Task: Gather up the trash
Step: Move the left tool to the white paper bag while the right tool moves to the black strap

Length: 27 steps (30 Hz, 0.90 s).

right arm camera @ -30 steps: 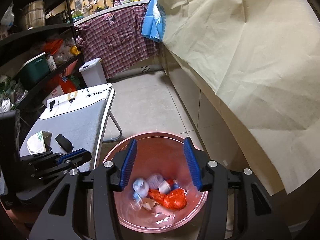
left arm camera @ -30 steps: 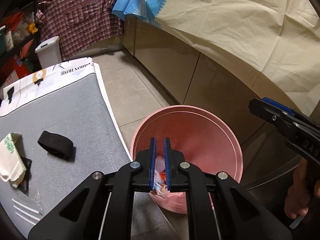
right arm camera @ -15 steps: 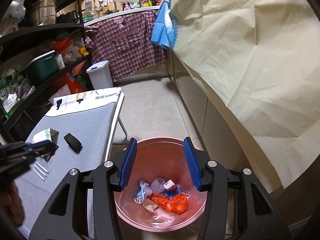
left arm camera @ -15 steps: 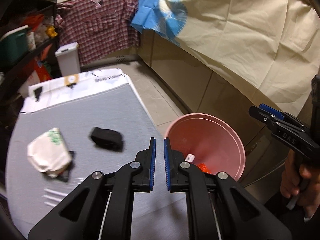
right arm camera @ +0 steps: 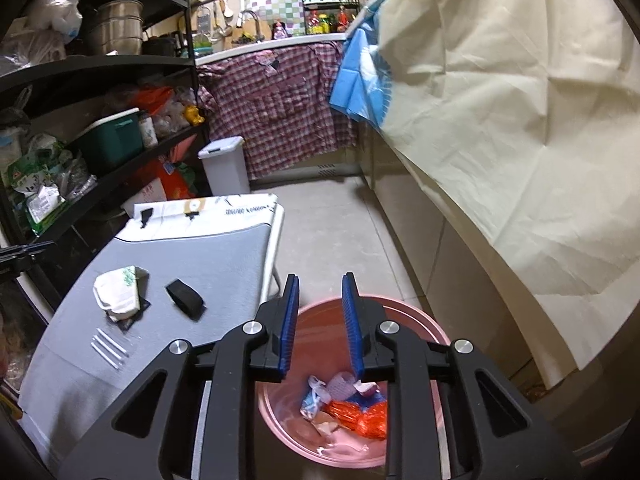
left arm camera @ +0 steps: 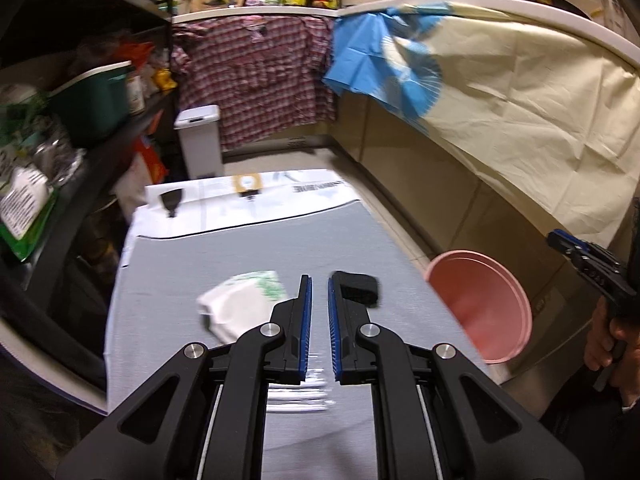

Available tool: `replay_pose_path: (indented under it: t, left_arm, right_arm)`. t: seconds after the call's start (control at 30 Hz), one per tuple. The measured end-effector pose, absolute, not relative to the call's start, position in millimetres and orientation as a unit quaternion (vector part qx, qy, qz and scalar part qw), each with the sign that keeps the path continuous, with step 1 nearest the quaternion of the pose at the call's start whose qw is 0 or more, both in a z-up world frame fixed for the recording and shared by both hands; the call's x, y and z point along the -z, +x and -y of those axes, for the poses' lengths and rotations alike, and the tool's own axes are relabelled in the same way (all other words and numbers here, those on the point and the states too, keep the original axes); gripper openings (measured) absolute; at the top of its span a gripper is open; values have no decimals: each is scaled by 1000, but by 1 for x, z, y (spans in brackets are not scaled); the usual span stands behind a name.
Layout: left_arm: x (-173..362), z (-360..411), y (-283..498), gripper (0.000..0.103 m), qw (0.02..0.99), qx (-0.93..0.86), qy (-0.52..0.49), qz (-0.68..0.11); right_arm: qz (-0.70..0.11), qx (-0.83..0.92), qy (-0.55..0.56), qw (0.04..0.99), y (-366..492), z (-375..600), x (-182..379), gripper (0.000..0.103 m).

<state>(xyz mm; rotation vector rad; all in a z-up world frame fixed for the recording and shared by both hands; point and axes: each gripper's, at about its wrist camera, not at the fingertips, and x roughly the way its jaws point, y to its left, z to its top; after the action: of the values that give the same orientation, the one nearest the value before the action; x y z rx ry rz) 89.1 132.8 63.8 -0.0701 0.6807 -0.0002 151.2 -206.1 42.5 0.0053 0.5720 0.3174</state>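
Trash still lies on the grey desk point(right arm camera: 224, 264): a crumpled white paper bag point(right arm camera: 118, 292) with green print, a black band point(right arm camera: 185, 299) just to its right, and three thin white sticks point(right arm camera: 109, 347) nearer the camera, all apart from one another except that the bag sits partly on a small dark scrap. The left tool point(left arm camera: 318, 300) hangs above the near part of the desk with its blue-lined jaws almost together, only a slim gap showing and nothing between them; in its view the paper bag point(left arm camera: 244, 304) shows left of the jaws, the black band point(left arm camera: 358, 286) just right of them, and the white sticks point(left arm camera: 296, 398) blurred below. The right tool point(right arm camera: 320, 320) hangs over the pink bucket point(right arm camera: 404, 312), which stands on the floor beside the desk's right edge; its jaws have just been closing, now stand at a narrow gap, and hold nothing. Inside the bucket lie collected pieces: an orange wrapper point(right arm camera: 360, 418), a white and blue scrap, and a pale pink piece, bunched at the bottom. From the left view the bucket point(left arm camera: 480, 304) sits off the desk's right corner, and further right a hand point(left arm camera: 612, 336) grips the handle of the right tool. Cream cloth point(right arm camera: 500, 120) drapes the counter on the right.
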Motion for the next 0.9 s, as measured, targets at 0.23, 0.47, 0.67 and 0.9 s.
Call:
replay_pose_path:
  t: [0.23, 0.47, 0.67, 0.9]
  left_arm:
    - [-29, -178, 96, 9, 933, -45, -94, -343]
    - [-16, -207, 104, 9, 928, -69, -129, -342]
    - [-1, -221, 110, 12, 920, -69, -146, -357]
    - [17, -226, 119, 31, 914, -70, -149, -371]
  right_arm:
    - [-281, -181, -28, 942, 153, 168, -39, 23]
    - [-286, -215, -33, 933, 165, 131, -34, 23]
    - [-304, -257, -55, 916, 180, 82, -16, 23]
    - [-318, -273, -88, 904, 191, 37, 12, 38]
